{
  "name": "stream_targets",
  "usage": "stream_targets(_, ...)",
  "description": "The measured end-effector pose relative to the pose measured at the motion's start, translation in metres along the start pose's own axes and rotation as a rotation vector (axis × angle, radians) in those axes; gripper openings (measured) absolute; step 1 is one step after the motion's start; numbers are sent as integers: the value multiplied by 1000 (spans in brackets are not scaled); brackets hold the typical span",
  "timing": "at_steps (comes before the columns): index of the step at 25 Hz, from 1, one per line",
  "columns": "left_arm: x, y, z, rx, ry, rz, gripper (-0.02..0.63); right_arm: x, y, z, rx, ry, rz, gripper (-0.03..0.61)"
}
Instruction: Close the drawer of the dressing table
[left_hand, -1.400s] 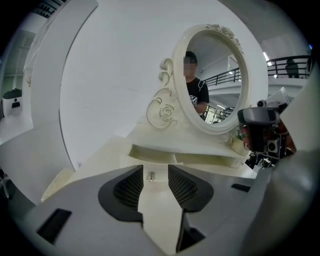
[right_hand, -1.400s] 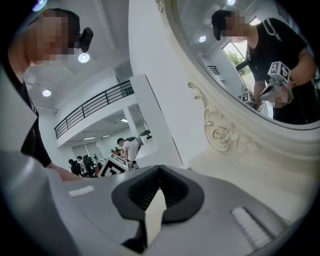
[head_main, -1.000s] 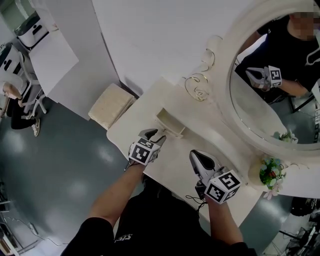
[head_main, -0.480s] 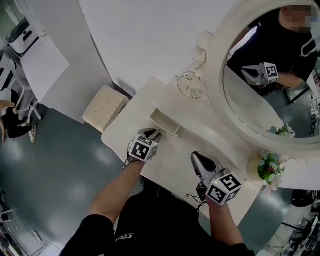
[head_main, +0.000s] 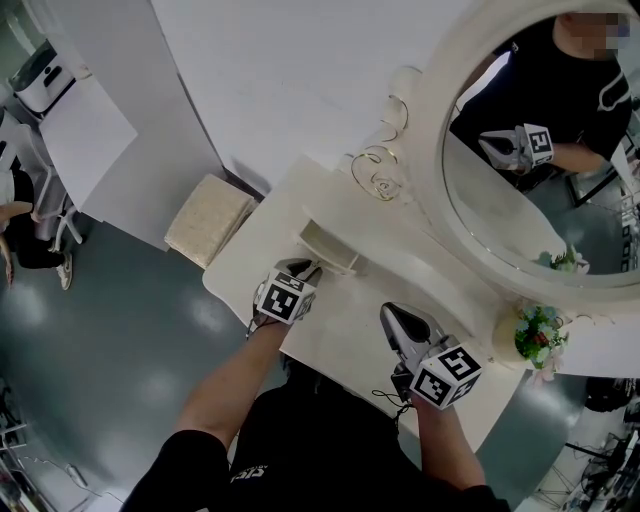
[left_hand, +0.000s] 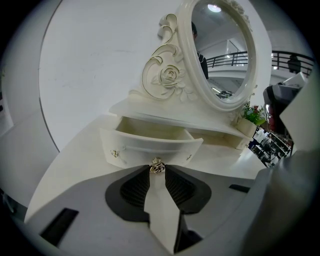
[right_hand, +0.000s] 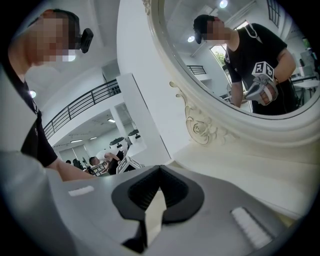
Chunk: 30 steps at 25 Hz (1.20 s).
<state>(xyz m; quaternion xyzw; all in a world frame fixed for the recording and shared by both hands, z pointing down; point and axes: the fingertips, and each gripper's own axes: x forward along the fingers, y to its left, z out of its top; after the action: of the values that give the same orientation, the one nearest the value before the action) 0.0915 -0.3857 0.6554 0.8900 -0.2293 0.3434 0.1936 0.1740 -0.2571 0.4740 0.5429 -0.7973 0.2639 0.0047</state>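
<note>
The drawer (left_hand: 150, 142) stands pulled out at the back of the worktop (head_main: 340, 335), toward its left edge, below the oval mirror (head_main: 530, 170). The left hand-held gripper (head_main: 306, 268) has just been closing its jaws, and their tips pinch the drawer's small metal knob (left_hand: 157, 167). The right hand-held gripper (head_main: 393, 316) hovers near the worktop's front edge, its jaws pressed together on nothing.

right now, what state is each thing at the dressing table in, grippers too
drawer: open, pulled out
drawer knob: pinched between jaw tips
left gripper: jaws have just been closing, now on the drawer knob
right gripper: shut, empty
</note>
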Motion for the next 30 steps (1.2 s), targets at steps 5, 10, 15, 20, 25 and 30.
stream_targets(5,-4,0,9,-2,-13,-4,101,3,1,3,5,-2,8,11)
stream_targets(10,-1,-1,16,2,-19,-11,101,5,-1,2,5,0,8,11)
stream_targets(15,5,0,21,7,-13,-16,101,4,-4,2,12,2,2,11)
stream_targets(20,14,2,27,12,-3,-18,101,1,-7,3,17,1,-10,11)
stream_targets(25,21,6,34,17,2,-19,101,-2,-14,1,25,-1,-30,11)
stream_targets(30,27,8,33,26,21,-28,101,-2,-17,2,30,-4,-41,11)
